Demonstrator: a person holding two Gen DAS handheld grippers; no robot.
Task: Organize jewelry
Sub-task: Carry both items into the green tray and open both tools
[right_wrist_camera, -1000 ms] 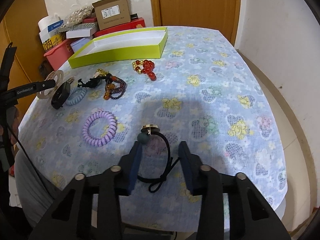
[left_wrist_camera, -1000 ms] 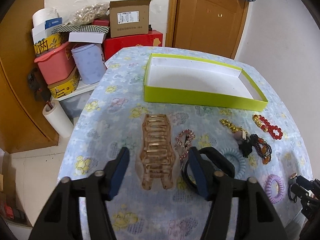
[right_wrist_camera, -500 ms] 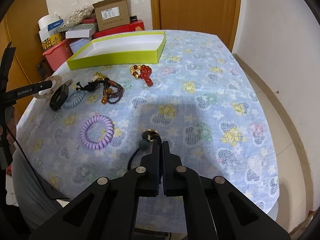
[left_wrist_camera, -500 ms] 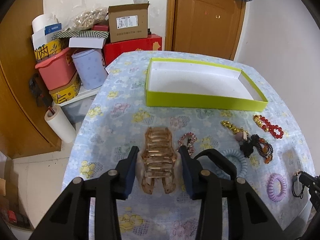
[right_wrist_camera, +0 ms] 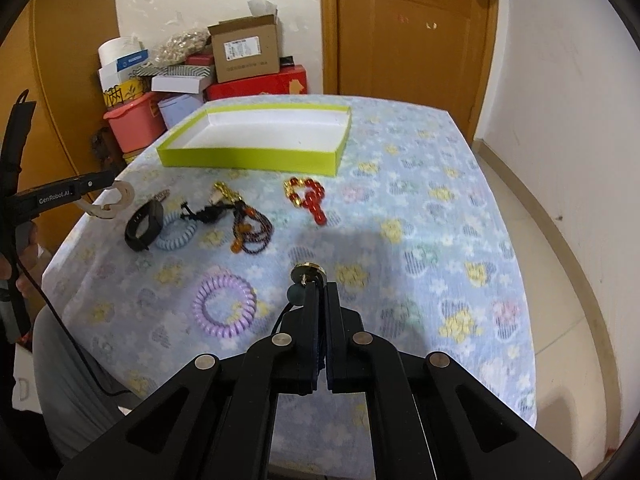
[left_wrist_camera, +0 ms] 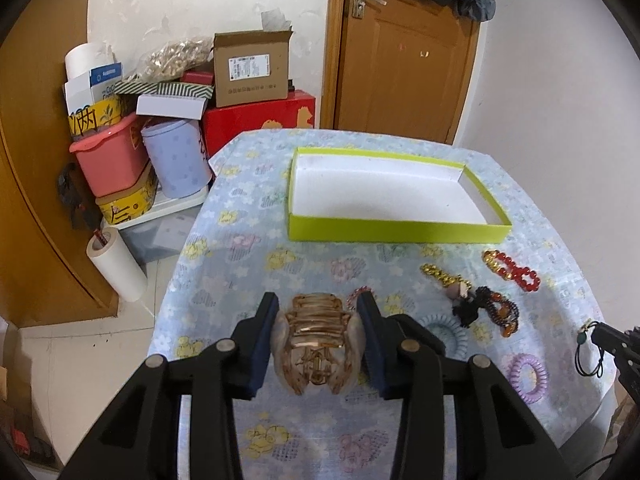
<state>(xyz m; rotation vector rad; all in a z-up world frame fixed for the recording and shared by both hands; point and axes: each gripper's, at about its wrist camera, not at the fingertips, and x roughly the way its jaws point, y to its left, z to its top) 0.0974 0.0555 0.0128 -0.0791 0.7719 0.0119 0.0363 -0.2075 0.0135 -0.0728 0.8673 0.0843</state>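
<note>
My left gripper (left_wrist_camera: 318, 334) has just clamped the claw clip (left_wrist_camera: 317, 344) and my right gripper (right_wrist_camera: 323, 292) the black hair tie (right_wrist_camera: 306, 280); both lifted, green tray (left_wrist_camera: 396, 230) ahead, empty.

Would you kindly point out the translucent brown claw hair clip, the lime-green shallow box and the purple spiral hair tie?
Translucent brown claw hair clip (left_wrist_camera: 316, 340), left wrist view, its ridged back.
Lime-green shallow box (right_wrist_camera: 248, 157), right wrist view, near wall.
Purple spiral hair tie (right_wrist_camera: 208, 290), right wrist view, coil's left side.
</note>
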